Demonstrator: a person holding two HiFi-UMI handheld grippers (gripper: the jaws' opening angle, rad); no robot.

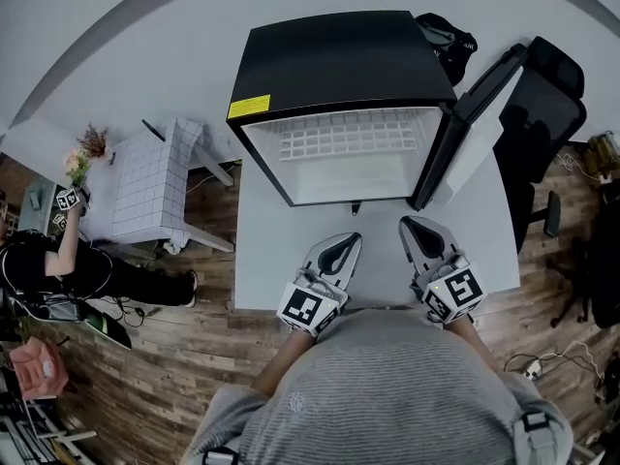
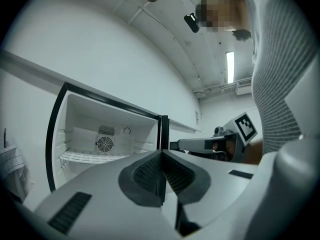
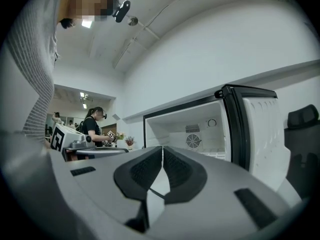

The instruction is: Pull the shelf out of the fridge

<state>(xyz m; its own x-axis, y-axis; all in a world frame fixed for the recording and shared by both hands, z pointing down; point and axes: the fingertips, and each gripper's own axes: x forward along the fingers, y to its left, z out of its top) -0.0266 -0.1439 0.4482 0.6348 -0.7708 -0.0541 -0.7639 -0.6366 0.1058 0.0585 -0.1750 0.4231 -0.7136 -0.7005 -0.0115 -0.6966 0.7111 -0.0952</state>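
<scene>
Grey ribbed sweater (image 1: 387, 395); left gripper (image 1: 349, 241) and right gripper (image 1: 411, 226) in pale grey, with black ribbed fingers (image 2: 145, 174) and black-and-white marker cubes (image 1: 311, 307) behind the fingers.

Left claw (image 1: 347, 240) and right claw (image 1: 411, 225) (both empty) side by side, jaws seemingly fully together.

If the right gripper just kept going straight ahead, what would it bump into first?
Likely the open fridge: the shut right gripper aims into its white inside, left of the fan. It may reach the wire shelf first; depth is unclear.
</scene>
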